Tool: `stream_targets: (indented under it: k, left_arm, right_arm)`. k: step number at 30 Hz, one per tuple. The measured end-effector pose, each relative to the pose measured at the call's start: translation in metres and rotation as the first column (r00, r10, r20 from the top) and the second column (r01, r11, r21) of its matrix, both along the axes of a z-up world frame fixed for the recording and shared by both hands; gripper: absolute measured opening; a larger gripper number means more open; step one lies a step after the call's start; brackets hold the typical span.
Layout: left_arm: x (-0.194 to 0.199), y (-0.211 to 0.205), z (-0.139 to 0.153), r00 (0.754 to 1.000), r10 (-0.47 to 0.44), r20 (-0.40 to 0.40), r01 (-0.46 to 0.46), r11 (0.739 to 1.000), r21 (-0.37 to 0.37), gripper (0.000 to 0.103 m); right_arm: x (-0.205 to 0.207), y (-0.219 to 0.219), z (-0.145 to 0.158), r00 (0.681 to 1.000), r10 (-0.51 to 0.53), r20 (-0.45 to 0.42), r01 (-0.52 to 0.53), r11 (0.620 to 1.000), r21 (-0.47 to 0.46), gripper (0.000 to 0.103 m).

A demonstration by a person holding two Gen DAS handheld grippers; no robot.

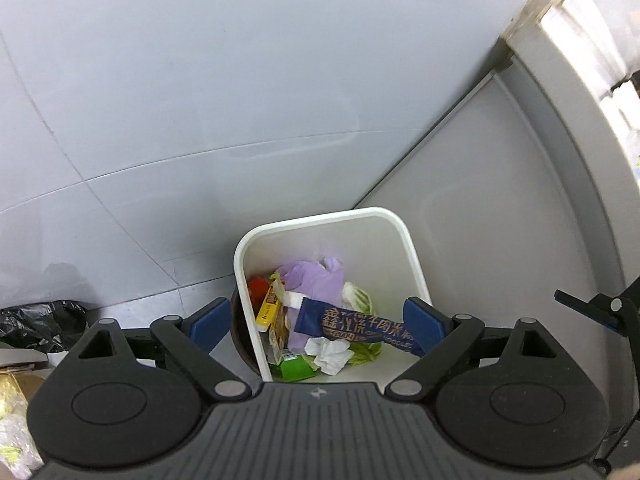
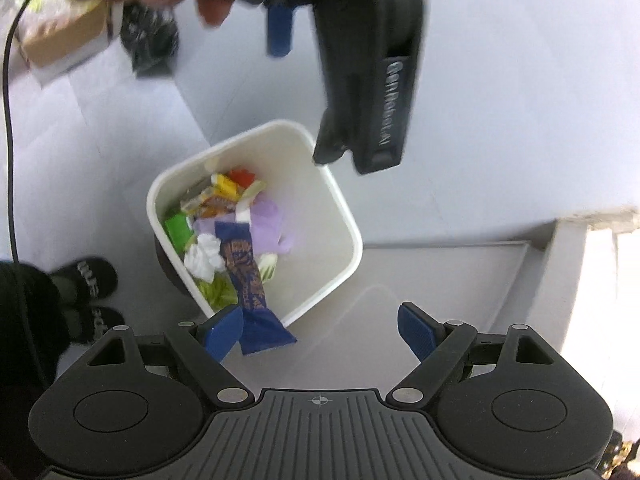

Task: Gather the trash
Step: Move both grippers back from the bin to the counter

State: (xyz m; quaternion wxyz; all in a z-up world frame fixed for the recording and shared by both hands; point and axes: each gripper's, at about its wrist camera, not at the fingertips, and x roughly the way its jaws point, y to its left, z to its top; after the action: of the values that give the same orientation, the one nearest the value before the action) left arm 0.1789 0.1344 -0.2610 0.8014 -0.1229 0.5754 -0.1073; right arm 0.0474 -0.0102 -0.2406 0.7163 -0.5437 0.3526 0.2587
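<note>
The left hand-held gripper [image 1: 318,322] is seen spread wide above the white bin [image 1: 416,256], nothing being pressed between its blue pads. The right hand-held gripper [image 2: 320,330] is likewise held wide open, with nothing gripped; in its view the tail of the dark blue noodle wrapper [image 2: 246,276] appears just beside the left pad, though contact cannot be confirmed.

The wrapper is found lying inside the bin on top of the other trash, one end reaching toward the rim. Beneath and around it are noted a crumpled white tissue [image 1: 330,354], a purple bag [image 1: 316,280], a green packet [image 1: 296,370], yellow sachets [image 1: 269,312] and a red item [image 1: 258,288].

The bin stands on a grey tiled floor [image 1: 200,100], beside a grey panel [image 1: 500,200]. Farther off, a black bag [image 1: 44,320] and a cardboard box [image 2: 60,40] are observed on the floor, and two dark slippers [image 2: 94,280] are seen near the bin.
</note>
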Motion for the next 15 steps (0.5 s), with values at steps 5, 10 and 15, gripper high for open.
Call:
stream_targets:
  k: [5, 10, 15]
  left_arm:
    - [-0.008, 0.005, 0.015, 0.999, 0.033, 0.02, -0.033, 0.999, -0.019, 0.093]
    - [-0.018, 0.012, 0.039, 0.995, 0.075, 0.06, -0.073, 0.997, -0.028, 0.094]
    - [-0.025, 0.008, 0.063, 0.99, 0.093, 0.108, -0.089, 0.995, -0.038, 0.096]
  right_arm:
    - [-0.008, -0.006, 0.031, 1.0, -0.018, 0.01, 0.017, 0.992, 0.123, 0.087]
    - [-0.016, -0.021, 0.064, 0.998, -0.051, 0.026, 0.043, 0.967, 0.252, 0.087]
    - [-0.024, -0.042, 0.092, 0.995, -0.089, 0.054, 0.063, 0.932, 0.358, 0.088]
